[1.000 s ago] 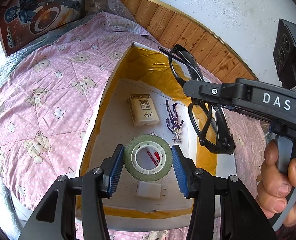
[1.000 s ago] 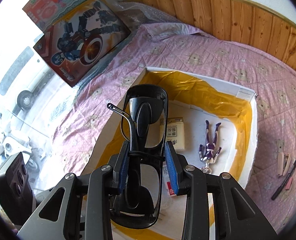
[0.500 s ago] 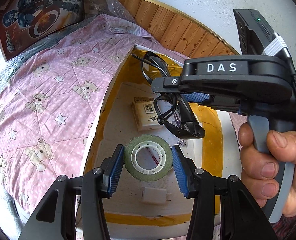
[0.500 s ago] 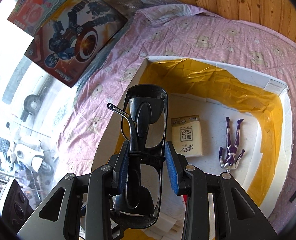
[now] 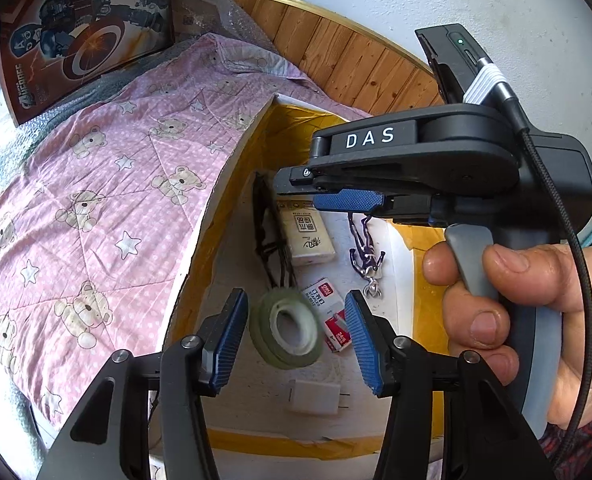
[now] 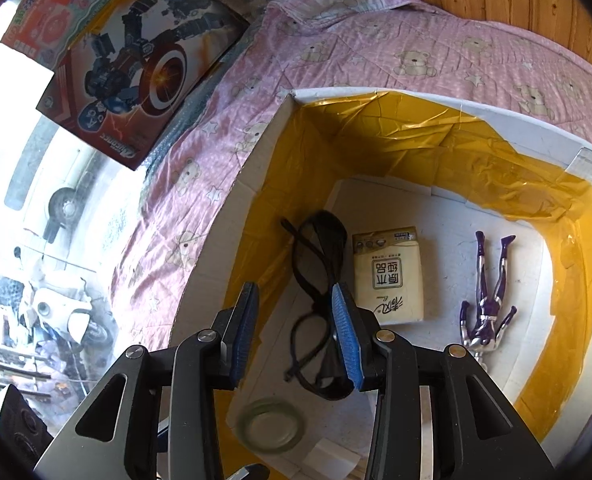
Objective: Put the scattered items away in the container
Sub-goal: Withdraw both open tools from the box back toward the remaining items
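Note:
A white box (image 5: 216,200) (image 6: 375,94) lined with gold foil sits on the pink quilt. My left gripper (image 5: 296,298) stands open over its near end. A green tape roll (image 5: 286,330) (image 6: 270,426), tilted and blurred, is loose between the fingers and touches neither. My right gripper (image 6: 295,292) (image 5: 307,192) is open above the box's left side. Black glasses (image 6: 315,304) (image 5: 272,240) lie on the box floor beside the left wall. Beside them lie a tissue pack (image 6: 389,276) (image 5: 305,236) and a purple figure (image 6: 487,300) (image 5: 363,254).
A red-and-white staple box (image 5: 331,320) and a white charger (image 5: 315,396) also lie in the box. A hand (image 5: 515,320) holds the right gripper. The bear-print quilt (image 5: 96,200) spreads left; toy boxes (image 6: 136,60) lean behind it, and a wooden headboard (image 5: 355,68) curves at the back.
Both grippers have opened. The glasses left the right gripper and now lie on the box floor. The tape roll came free of the left fingers and tilts, blurred.

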